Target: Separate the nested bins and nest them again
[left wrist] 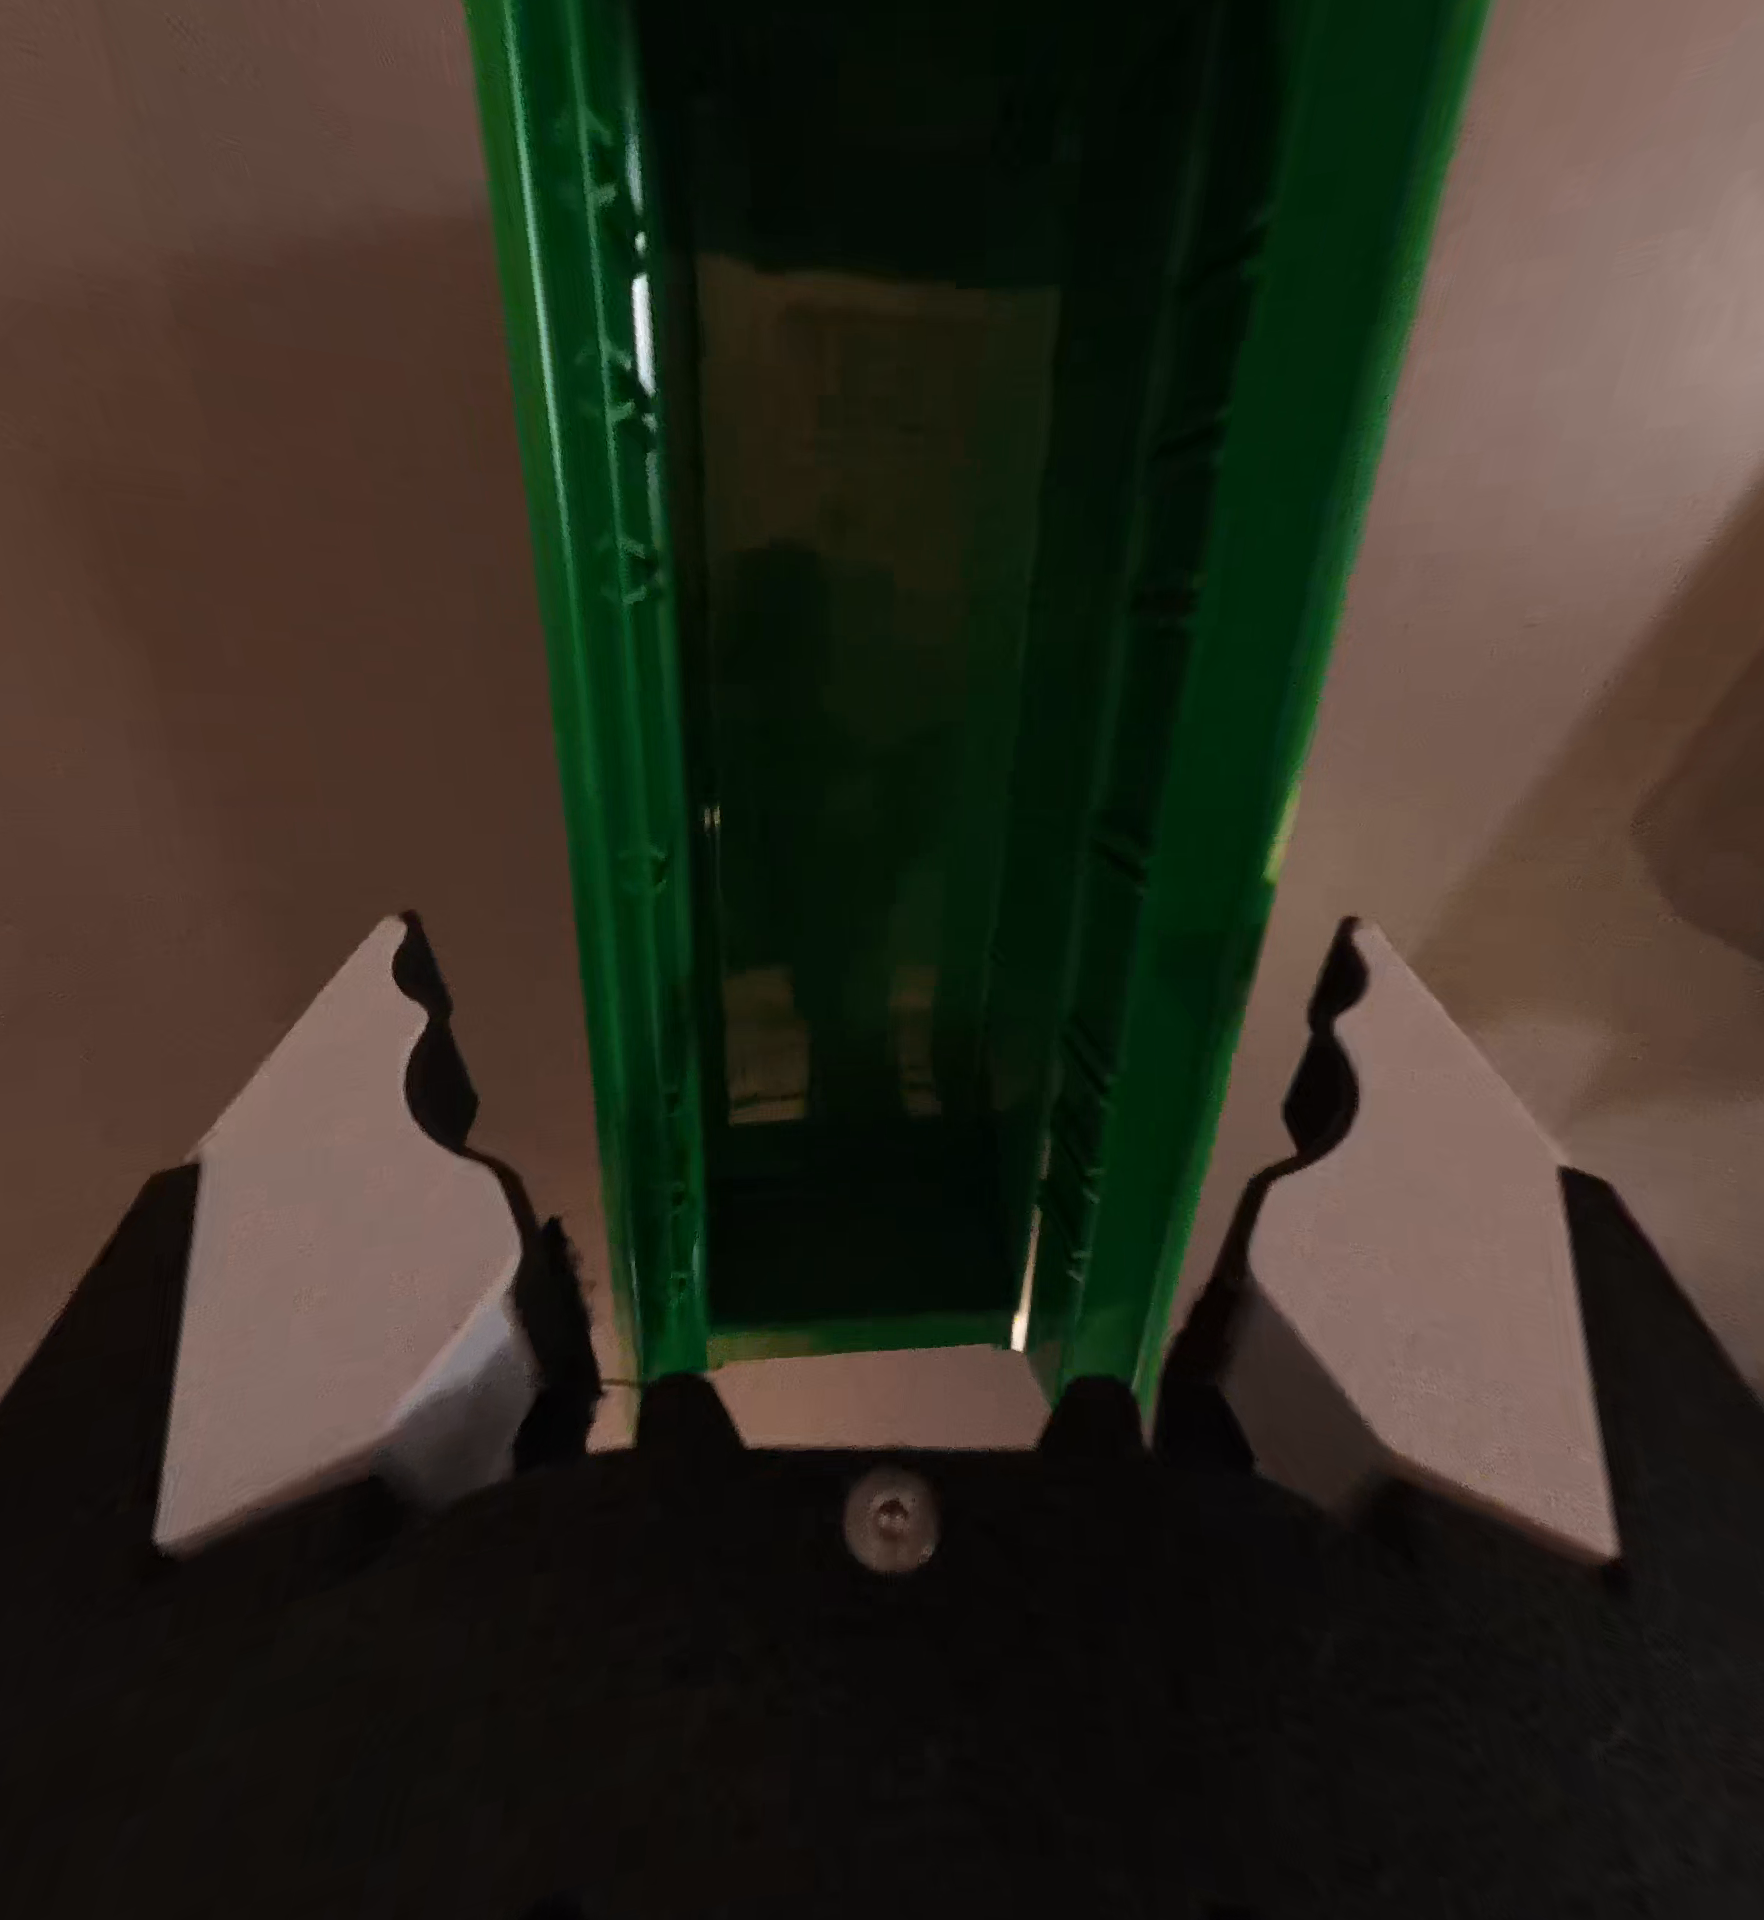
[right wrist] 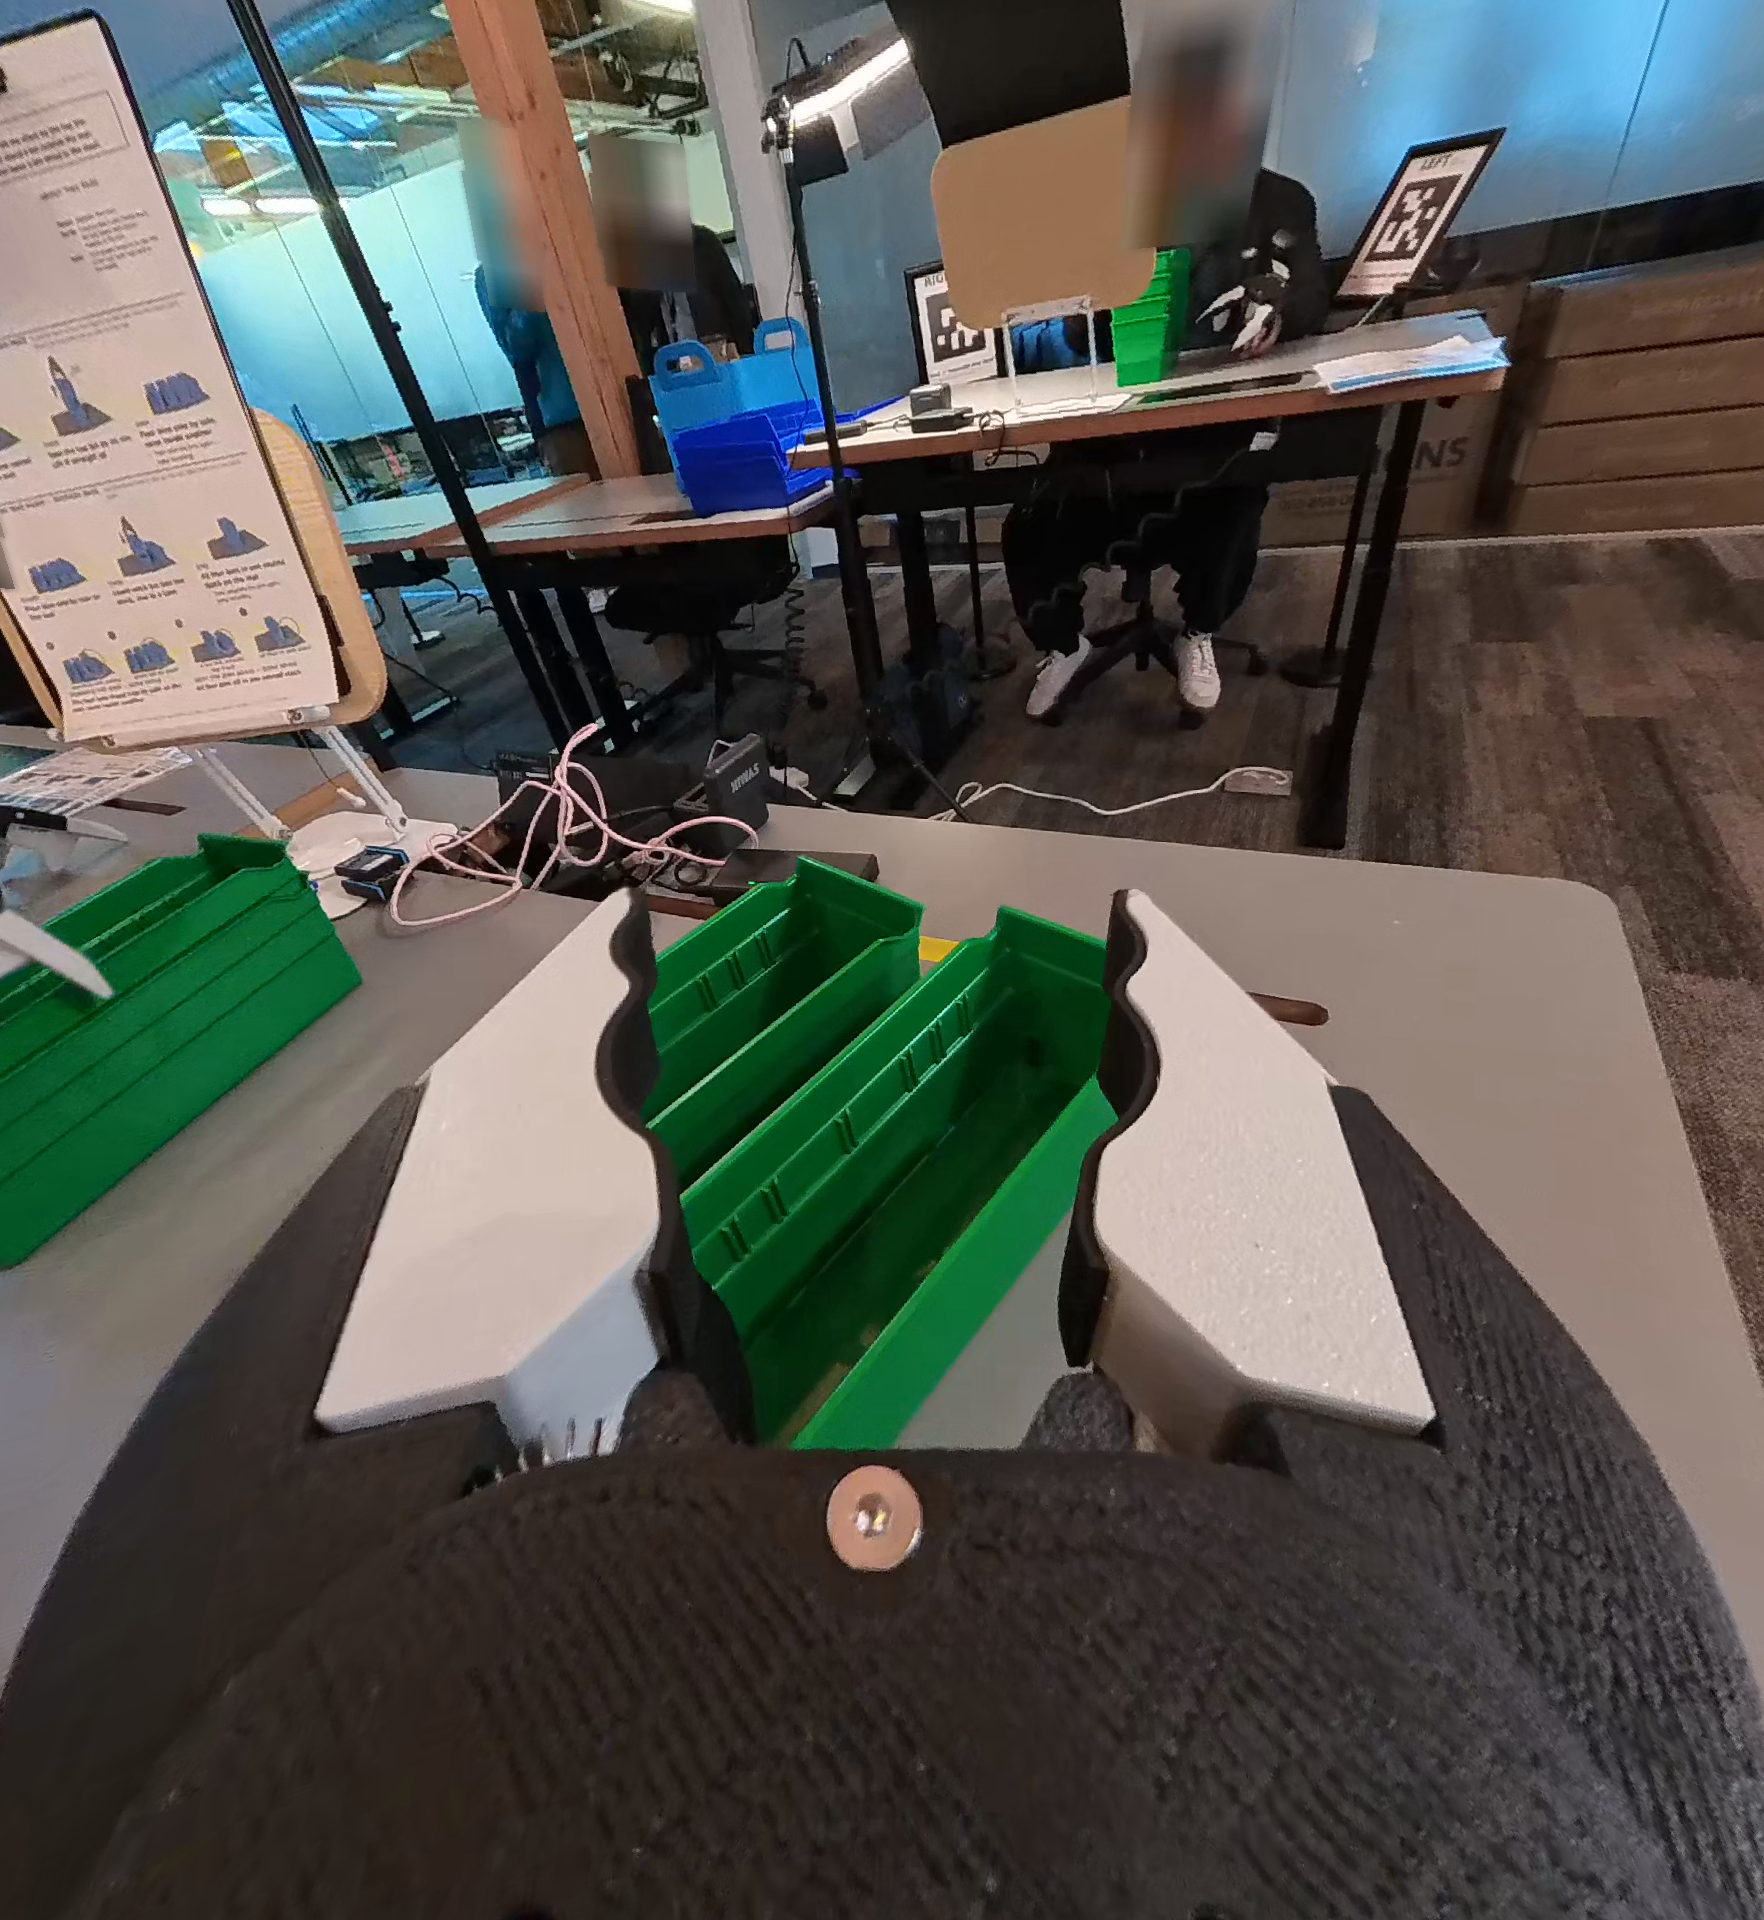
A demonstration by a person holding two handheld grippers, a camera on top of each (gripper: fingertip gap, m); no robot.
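The left tool [left wrist: 878,1039] is spread wide around the end of a green nested bin stack [left wrist: 587,727], pads clear of it, over a grey tabletop [left wrist: 182,520]. The right tool [right wrist: 873,1101] hangs apart above two separated green bins [right wrist: 857,1164] side by side on that tabletop — cables [right wrist: 545,842] behind. Beyond: carpet floor [right wrist: 1584,727], other desks, blue bins [right wrist: 743,457], an instruction sheet [right wrist: 119,416].

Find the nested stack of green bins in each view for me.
Left wrist view: the nested stack fills the centre, top to bottom, between the open left tool's fingers.
Right wrist view: far left on the grey table.
Shared landmark: the left tool, over the stack at that view's left edge.
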